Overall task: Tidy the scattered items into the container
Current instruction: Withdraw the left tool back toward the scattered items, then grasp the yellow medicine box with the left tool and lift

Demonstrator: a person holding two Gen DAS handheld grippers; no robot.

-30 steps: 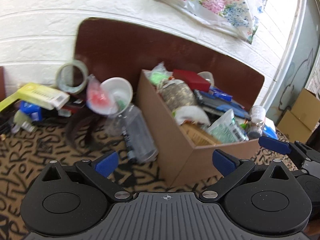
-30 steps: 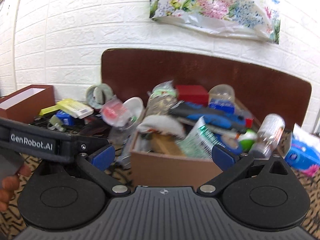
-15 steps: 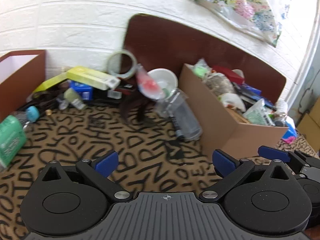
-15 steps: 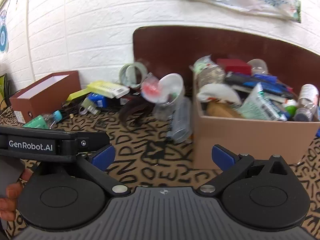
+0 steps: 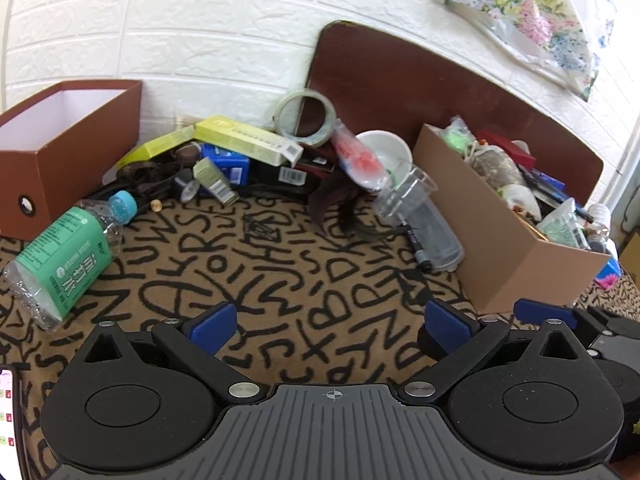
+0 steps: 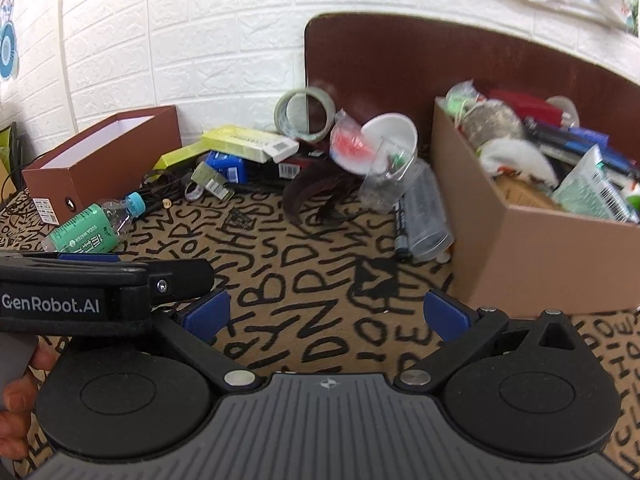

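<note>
The fingers (image 5: 211,322) of the left gripper (image 5: 330,322) are spread wide apart and nothing is held between them; only the patterned cloth (image 5: 280,280) of the worktop is seen in the gap. The fingers (image 6: 446,314) of the right gripper (image 6: 326,314) are opened equally wide and are also empty. In the right wrist view the left gripper is seen from the side at the left edge, with a person's hand (image 6: 16,396) below it. Further out, on the left, a plastic bottle with a green label (image 5: 66,258) is laid on its side, well apart from the container. Behind it an open brown box (image 5: 60,148) is placed against the white brick wall (image 5: 180,40). In the middle, near the wall, many scattered items are piled: a yellow carton (image 5: 246,142), a small blue box (image 5: 226,166), a roll of tape (image 5: 306,118) that is standing on its edge, a white bowl (image 5: 384,152) that is tilted, and a clear bag with something red (image 5: 356,158) in front of the bowl. A clear plastic tube (image 5: 424,220) and a black marker (image 5: 416,248) are laid just beside the left wall of the container. The container, a cardboard box (image 5: 500,256), is found on the right side and is already filled with many things up to the rim.
</note>
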